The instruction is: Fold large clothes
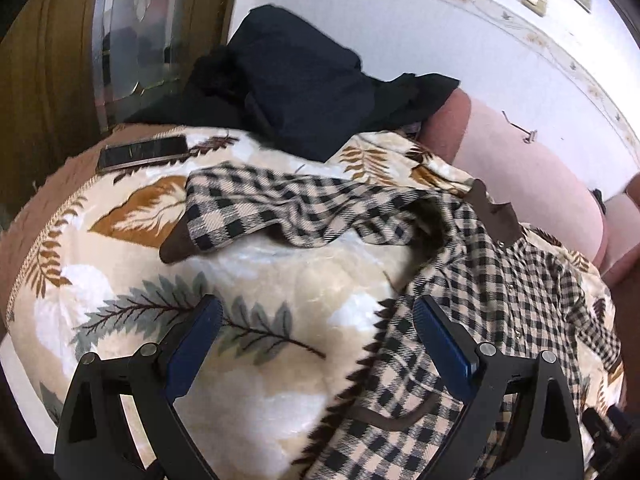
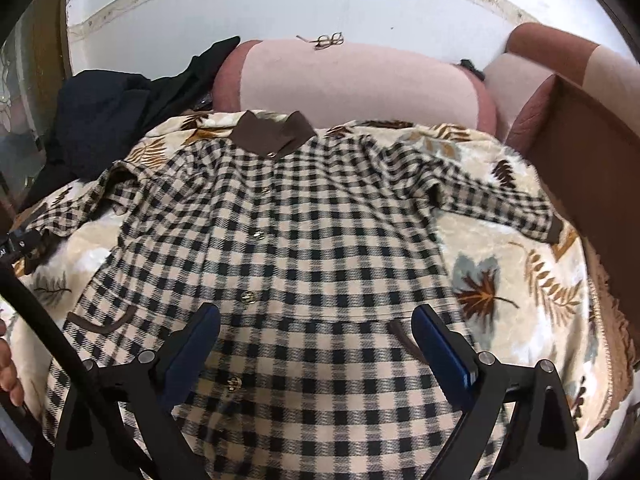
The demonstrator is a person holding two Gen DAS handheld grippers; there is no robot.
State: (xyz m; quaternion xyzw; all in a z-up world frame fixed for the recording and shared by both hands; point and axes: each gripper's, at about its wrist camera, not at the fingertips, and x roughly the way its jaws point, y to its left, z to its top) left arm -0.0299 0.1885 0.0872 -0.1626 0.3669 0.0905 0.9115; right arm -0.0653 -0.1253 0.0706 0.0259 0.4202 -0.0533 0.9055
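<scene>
A cream and black checked coat point(image 2: 304, 248) with a brown collar point(image 2: 272, 132) lies face up and spread flat on a leaf-patterned blanket point(image 2: 512, 280). Its buttons run down the middle. My right gripper point(image 2: 316, 320) is open and empty, hovering over the coat's lower front. In the left wrist view the coat point(image 1: 500, 280) lies to the right, with one sleeve point(image 1: 280, 208) stretched out leftward, ending in a brown cuff point(image 1: 176, 246). My left gripper point(image 1: 316, 312) is open and empty above the blanket point(image 1: 260, 280), beside the coat's left edge.
A pile of dark clothes point(image 1: 304, 84) lies at the blanket's far left corner, also in the right wrist view point(image 2: 104, 116). A phone point(image 1: 144, 152) lies on the blanket. A pink sofa backrest point(image 2: 352, 80) carries glasses point(image 2: 330, 40). A brown armrest point(image 2: 580, 160) stands right.
</scene>
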